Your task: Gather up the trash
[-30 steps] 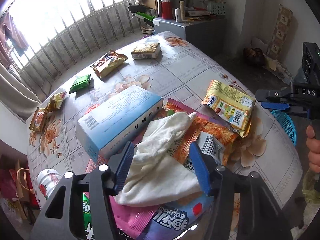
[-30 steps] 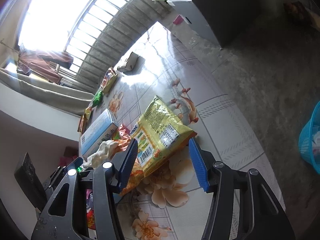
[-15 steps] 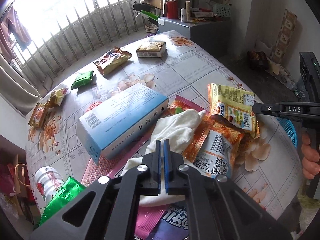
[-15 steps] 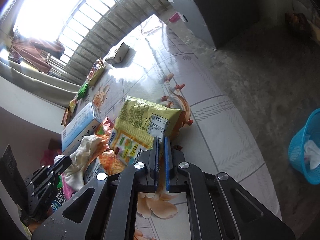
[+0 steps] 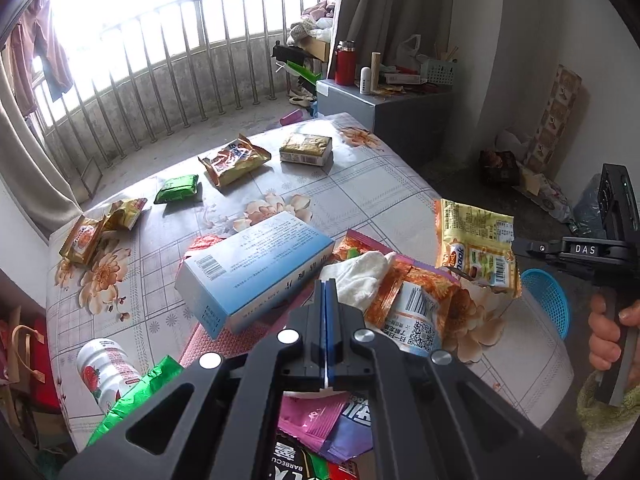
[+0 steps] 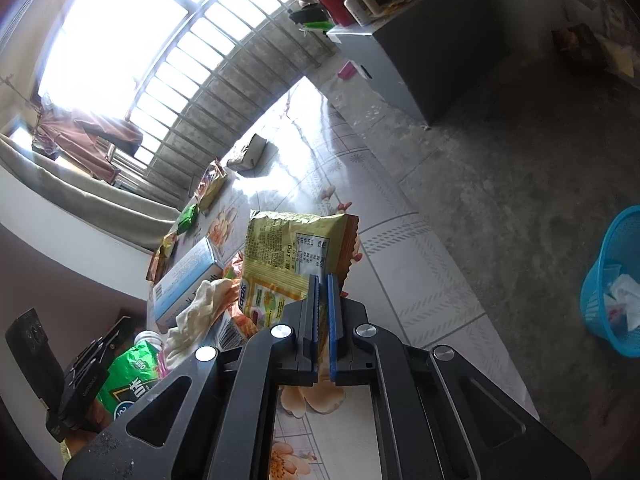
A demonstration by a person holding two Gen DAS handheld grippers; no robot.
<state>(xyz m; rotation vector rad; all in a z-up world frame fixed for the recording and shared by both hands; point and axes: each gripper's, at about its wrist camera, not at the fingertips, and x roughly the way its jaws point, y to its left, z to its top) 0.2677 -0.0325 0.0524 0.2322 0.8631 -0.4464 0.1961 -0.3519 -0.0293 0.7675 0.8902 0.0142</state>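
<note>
Left claw (image 5: 326,294) clenched on tissue (image 5: 358,274), right claw (image 6: 322,292) clenched on yellow wrapper (image 6: 288,252), lifted off surface (image 5: 360,184), presumably for bin (image 6: 612,280) at 3 o'clock.

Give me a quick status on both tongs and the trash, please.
Left tongs shut on the tissue. Right tongs shut on the yellow wrapper, lifted off the table. Blue basket on the floor, path open.
</note>
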